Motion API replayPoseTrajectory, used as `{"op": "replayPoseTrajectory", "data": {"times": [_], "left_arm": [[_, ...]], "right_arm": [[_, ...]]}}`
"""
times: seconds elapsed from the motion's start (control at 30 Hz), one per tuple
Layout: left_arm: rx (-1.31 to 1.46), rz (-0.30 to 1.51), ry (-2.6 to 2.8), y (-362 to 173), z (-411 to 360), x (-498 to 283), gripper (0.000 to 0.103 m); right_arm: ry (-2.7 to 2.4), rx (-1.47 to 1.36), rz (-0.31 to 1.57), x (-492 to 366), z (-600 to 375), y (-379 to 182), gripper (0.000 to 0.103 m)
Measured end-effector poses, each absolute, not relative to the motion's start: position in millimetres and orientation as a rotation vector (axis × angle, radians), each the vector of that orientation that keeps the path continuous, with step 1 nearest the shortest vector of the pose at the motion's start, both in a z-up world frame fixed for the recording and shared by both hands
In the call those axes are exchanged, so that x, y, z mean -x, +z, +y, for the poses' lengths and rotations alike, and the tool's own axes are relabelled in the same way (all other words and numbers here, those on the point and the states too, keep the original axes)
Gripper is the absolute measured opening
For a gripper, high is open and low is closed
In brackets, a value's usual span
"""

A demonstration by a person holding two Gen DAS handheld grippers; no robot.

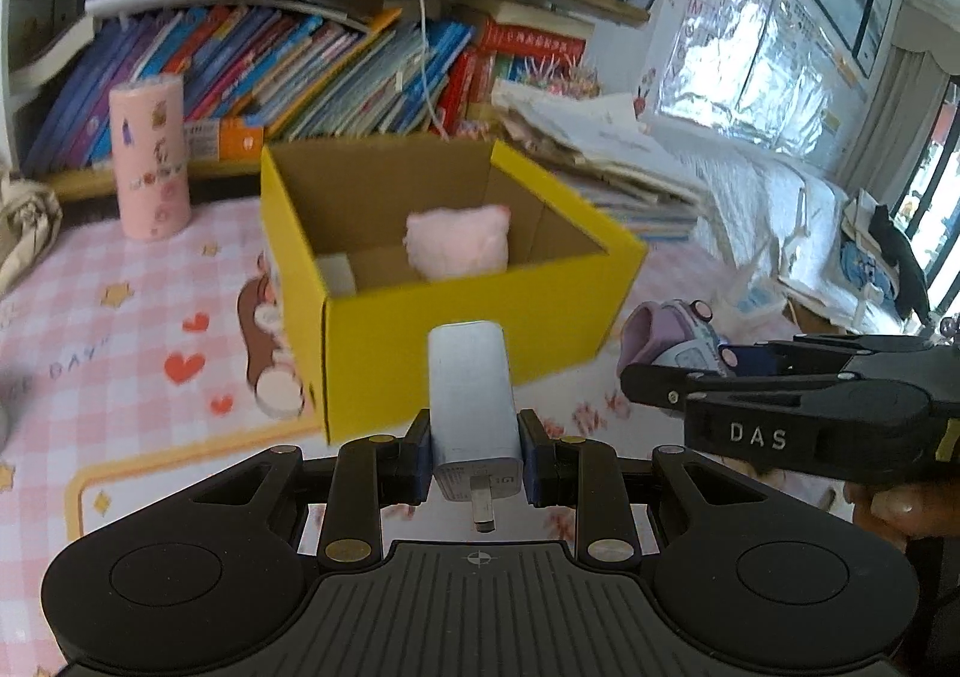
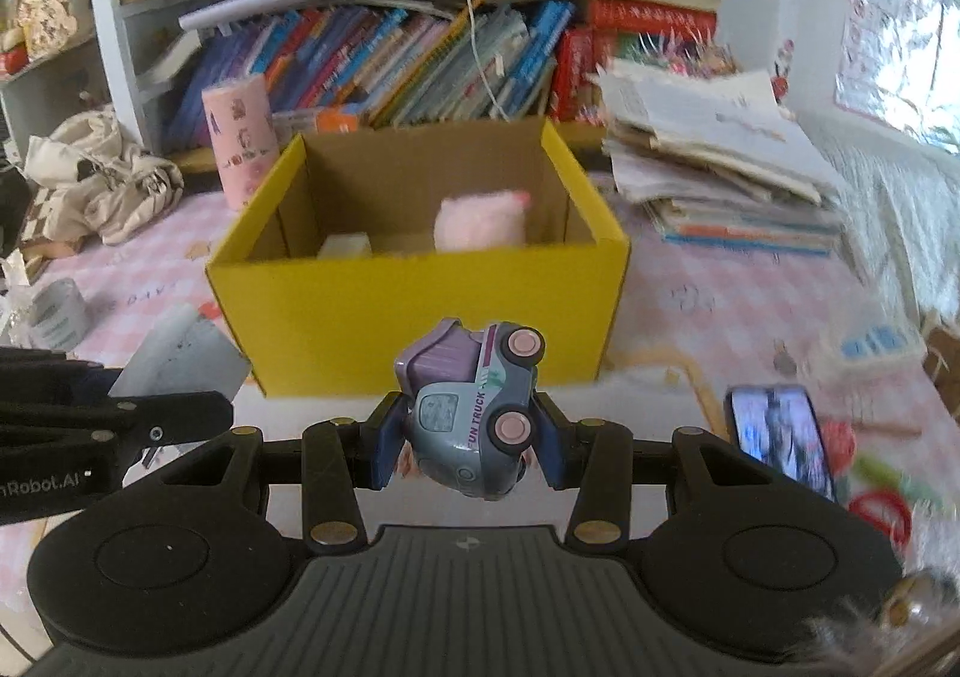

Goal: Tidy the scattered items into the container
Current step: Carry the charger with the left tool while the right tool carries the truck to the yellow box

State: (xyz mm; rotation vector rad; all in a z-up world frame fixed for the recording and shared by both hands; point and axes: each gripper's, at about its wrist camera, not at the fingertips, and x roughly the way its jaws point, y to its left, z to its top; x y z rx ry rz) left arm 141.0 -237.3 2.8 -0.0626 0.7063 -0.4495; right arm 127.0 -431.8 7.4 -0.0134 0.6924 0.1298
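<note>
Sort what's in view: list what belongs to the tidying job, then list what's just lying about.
Part of the job:
- yellow box
- white charger, held in the left gripper
- toy truck, held in the right gripper
- pink plush, already in the box

Just lying about:
- pink cylinder
- shelf books
- paper stack
- phone

I see a pink patterned cylinder [image 1: 151, 156] standing on the checked pink tablecloth [image 1: 120, 317], slanted books [image 2: 384, 59] on the shelf behind, a heap of papers [image 2: 714, 149], a phone [image 2: 780, 437] and a beige bag [image 2: 96, 173].
</note>
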Motion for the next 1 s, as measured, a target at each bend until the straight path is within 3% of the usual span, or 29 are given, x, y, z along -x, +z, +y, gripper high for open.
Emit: {"op": "replayPoseTrajectory", "data": {"times": [0.57,1.0], "left_arm": [[0.026,0.579,-0.321,47.3,-273.0,-203.6,0.026],[0.002,0.638,-0.263,32.0,-285.7,-249.8,0.026]], "right_arm": [[0.279,0.071,0.521,-209.2,-472.3,47.4,0.042],[0.395,0.146,0.568,-268.7,-460.1,29.3,0.042]]}}
